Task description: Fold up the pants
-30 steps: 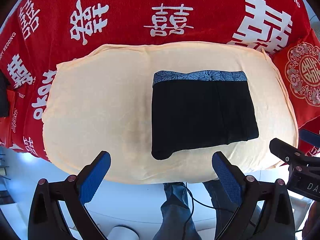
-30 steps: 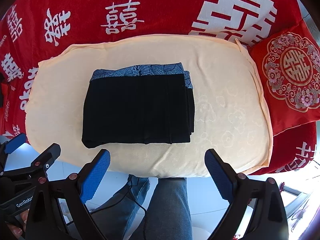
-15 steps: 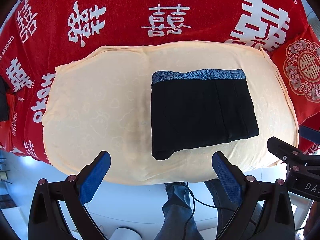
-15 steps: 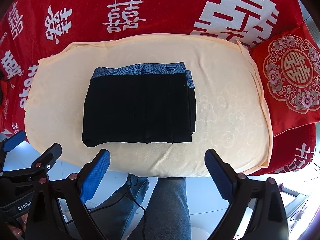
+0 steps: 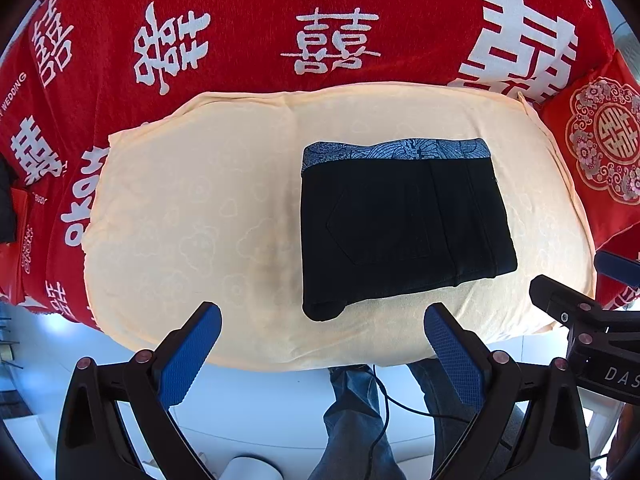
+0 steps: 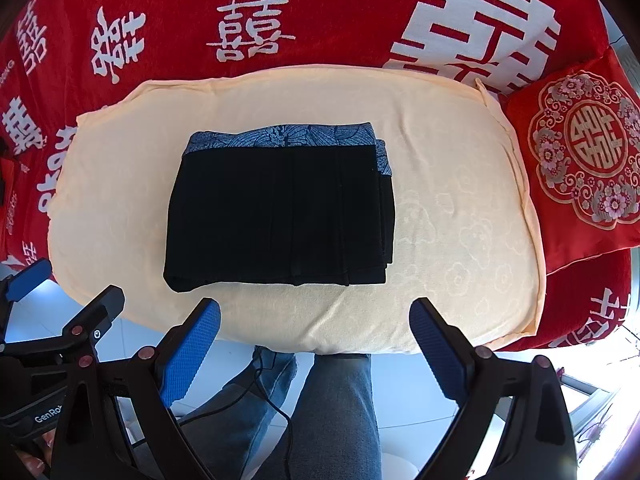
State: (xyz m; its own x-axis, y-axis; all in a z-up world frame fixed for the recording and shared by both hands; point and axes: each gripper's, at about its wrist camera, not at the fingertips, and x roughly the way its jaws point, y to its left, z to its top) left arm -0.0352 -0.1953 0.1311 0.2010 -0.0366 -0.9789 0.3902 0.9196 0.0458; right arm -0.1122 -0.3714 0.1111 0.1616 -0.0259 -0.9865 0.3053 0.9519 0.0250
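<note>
Black pants (image 5: 404,224) with a blue patterned waistband lie folded into a compact rectangle on a cream towel (image 5: 192,216), waistband at the far side. They also show in the right wrist view (image 6: 280,212), with stacked layers at their right edge. My left gripper (image 5: 322,338) is open and empty, held back above the towel's near edge. My right gripper (image 6: 316,332) is open and empty, also back from the pants at the near edge. Neither touches the cloth.
The towel (image 6: 460,240) lies on a surface under a red cloth with white characters (image 5: 328,40). A red embroidered cushion (image 6: 580,160) lies at the right. The person's jeans legs (image 6: 332,412) and a cable stand below the near edge on a white floor.
Almost nothing has moved. Both grippers stay open and hover back from the folded pants, with only a slight drift of the views.
</note>
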